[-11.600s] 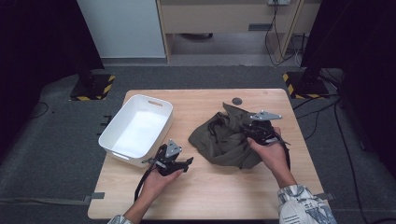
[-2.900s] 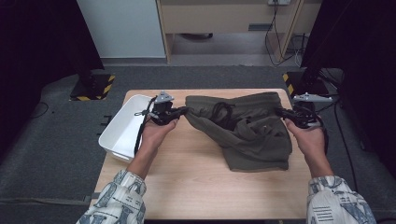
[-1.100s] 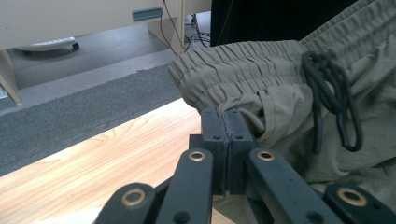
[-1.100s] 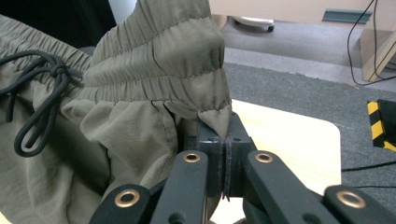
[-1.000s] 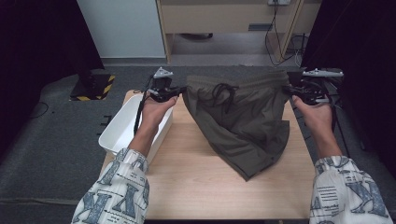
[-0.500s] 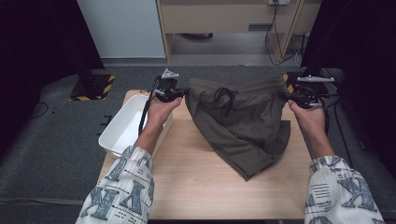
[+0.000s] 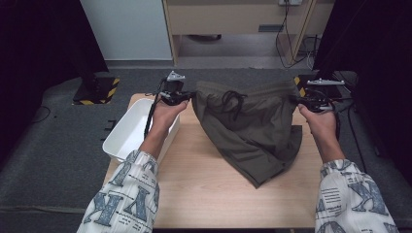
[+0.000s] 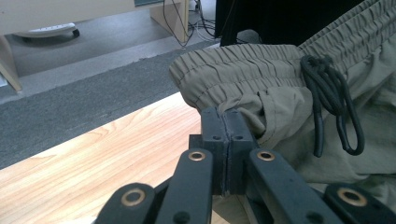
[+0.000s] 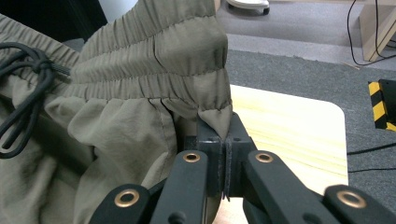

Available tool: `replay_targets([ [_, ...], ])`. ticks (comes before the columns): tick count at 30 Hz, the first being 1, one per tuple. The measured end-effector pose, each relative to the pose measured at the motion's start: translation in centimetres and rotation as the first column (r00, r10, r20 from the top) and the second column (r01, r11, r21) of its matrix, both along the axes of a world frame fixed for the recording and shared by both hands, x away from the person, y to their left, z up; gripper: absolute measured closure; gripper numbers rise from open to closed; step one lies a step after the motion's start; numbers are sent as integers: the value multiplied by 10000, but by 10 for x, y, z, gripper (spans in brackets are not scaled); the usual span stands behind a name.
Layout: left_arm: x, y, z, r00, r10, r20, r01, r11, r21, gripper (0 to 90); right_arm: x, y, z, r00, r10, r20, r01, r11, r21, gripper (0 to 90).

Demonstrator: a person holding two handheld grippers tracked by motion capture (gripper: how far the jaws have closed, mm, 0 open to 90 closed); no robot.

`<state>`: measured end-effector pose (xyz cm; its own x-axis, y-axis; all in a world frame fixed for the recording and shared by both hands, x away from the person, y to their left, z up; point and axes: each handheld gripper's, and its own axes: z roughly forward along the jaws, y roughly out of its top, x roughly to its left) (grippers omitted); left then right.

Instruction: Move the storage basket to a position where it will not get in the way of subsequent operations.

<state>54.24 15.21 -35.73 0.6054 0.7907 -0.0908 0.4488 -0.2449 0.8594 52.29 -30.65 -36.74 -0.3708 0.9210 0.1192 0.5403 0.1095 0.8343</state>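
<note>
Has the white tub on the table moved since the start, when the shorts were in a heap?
No. The white tub sits at the same left edge of the table as before; only the shorts have changed, now stretched out by the waistband.

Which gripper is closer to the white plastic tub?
Left. The left gripper holds the olive-green fabric shorts right above the white plastic tub's far corner; the right gripper grips the waistband's other end, far across the wooden table.
</note>
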Motion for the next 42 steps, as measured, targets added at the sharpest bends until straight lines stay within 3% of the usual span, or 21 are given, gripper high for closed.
replay_targets([
  [9,31,-5,-5,9988,161,-466,-144,9992,368,887,35,7,-11,9989,-125,-455,120,9999,-108,888],
  [11,36,-6,-9,9977,392,-553,-366,9982,471,881,43,10,-15,9980,-258,-573,258,9997,-13,878],
  [12,39,-6,-12,9960,609,-647,-582,9974,428,840,48,12,-18,9973,-354,-649,354,9994,-26,789],
  [13,41,-6,-15,9931,899,-755,-864,9951,478,710,52,15,-21,9969,-526,-594,526,9986,0,645],
  [14,40,-5,-16,9926,1036,-628,-999,9932,594,648,56,19,-24,9955,-653,-686,668,9976,198,557],
  [17,35,-2,-15,9925,1168,-354,-1152,9924,443,550,56,27,-26,9942,-828,-692,814,9964,-233,373],
  [22,10,-3,-17,9973,688,-269,-677,9969,407,513,40,31,-28,9956,-247,-902,222,9994,-282,361],
  [28,-31,-4,-25,9994,355,-14,-354,9993,155,485,5,37,-34,9958,329,-857,-371,9982,-478,362],
  [34,-77,-6,-49,9997,-163,169,167,9996,-209,470,-38,48,-46,9907,1128,-758,-1157,9927,-351,368],
  [38,-97,-10,-66,9983,-564,174,567,9982,-178,458,-59,54,-58,9841,1634,-691,-1659,9856,-328,450],
  [42,-117,-10,-85,9968,-796,126,798,9967,-178,455,-74,54,-71,9813,1835,-590,-1834,9830,68,522],
])
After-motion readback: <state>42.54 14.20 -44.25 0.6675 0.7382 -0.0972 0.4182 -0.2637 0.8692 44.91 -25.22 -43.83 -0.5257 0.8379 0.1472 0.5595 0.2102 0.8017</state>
